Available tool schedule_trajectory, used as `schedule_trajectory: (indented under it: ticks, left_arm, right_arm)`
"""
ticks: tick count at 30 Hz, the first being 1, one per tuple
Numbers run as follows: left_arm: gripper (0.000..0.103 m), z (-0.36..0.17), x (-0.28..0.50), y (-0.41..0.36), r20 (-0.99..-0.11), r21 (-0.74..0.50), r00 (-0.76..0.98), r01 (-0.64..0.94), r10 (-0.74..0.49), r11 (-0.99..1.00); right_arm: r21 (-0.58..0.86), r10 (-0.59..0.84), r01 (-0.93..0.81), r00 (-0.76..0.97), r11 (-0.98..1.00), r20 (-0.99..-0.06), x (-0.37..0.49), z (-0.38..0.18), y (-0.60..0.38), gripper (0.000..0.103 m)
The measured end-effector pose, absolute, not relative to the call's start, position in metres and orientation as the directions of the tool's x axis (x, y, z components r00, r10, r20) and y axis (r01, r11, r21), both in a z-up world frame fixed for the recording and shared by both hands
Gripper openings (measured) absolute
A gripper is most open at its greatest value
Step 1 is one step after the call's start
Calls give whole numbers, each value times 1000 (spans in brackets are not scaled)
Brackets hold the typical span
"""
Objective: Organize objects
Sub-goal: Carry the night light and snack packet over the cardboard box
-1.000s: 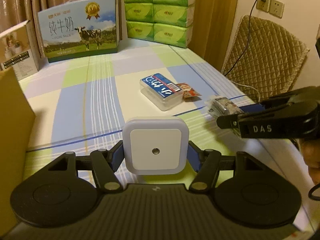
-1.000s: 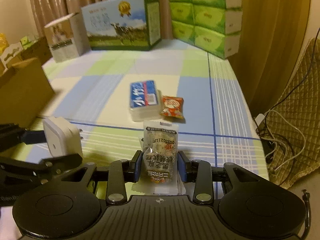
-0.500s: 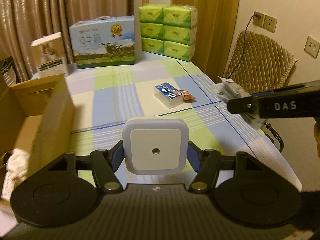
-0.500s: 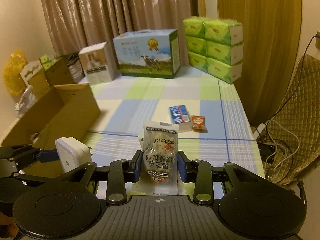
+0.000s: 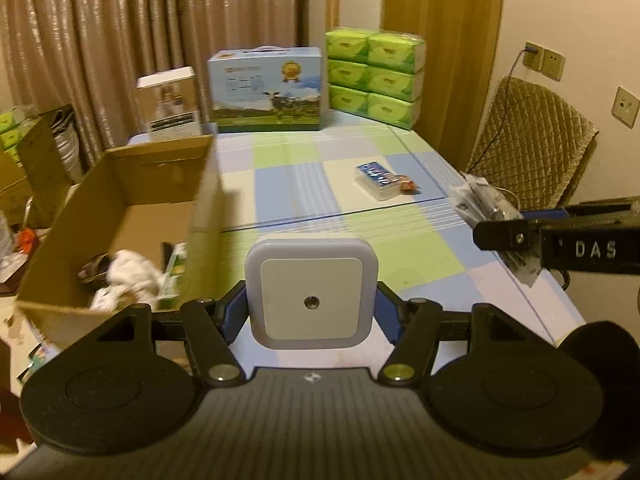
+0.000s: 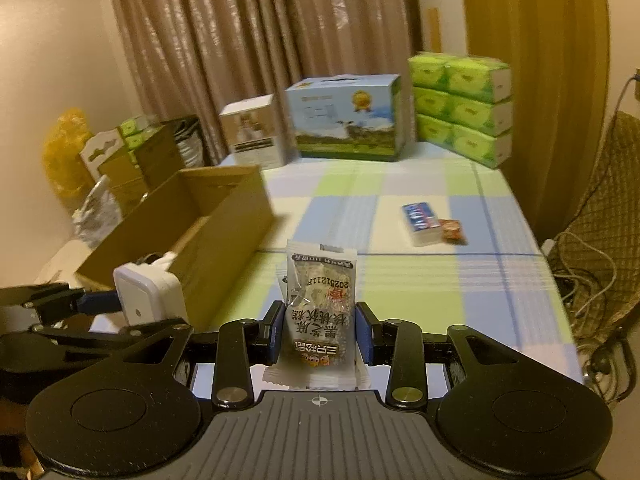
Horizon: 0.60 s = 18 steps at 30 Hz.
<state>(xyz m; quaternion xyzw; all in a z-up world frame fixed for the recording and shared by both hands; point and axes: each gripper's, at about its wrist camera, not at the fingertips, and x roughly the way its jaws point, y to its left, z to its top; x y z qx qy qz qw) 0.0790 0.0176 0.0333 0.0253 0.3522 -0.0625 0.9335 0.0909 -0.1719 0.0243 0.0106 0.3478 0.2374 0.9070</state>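
My left gripper [image 5: 311, 312] is shut on a white square night light [image 5: 311, 293] and holds it above the table's near edge, just right of an open cardboard box [image 5: 120, 216]. The night light also shows in the right wrist view [image 6: 148, 300]. My right gripper [image 6: 320, 332] is shut on a clear snack packet [image 6: 320, 312] with printed writing; it also shows in the left wrist view [image 5: 486, 204]. A clear plastic case with a blue label [image 5: 378, 180] and a small red packet [image 5: 407, 187] lie on the checked tablecloth [image 5: 304, 184].
The cardboard box [image 6: 192, 236] holds crumpled white paper [image 5: 128, 276] and other items. At the table's back stand a milk carton box [image 5: 266, 88], a white box [image 5: 170, 100] and stacked green tissue packs [image 5: 374, 76]. A quilted chair [image 5: 528, 144] stands right.
Both grippers have risen and pulled back from the table, each holding its object. The cardboard box has come into full view on the left.
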Motion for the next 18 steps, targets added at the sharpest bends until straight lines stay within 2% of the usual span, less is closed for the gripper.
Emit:
schedule_trajectory:
  ticks: [18]
  left_arm:
    - [61, 59, 29, 105, -652, 38, 757, -33, 50, 999]
  right_arm:
    - [160, 553, -602, 552, 782, -624, 57, 23, -71, 34]
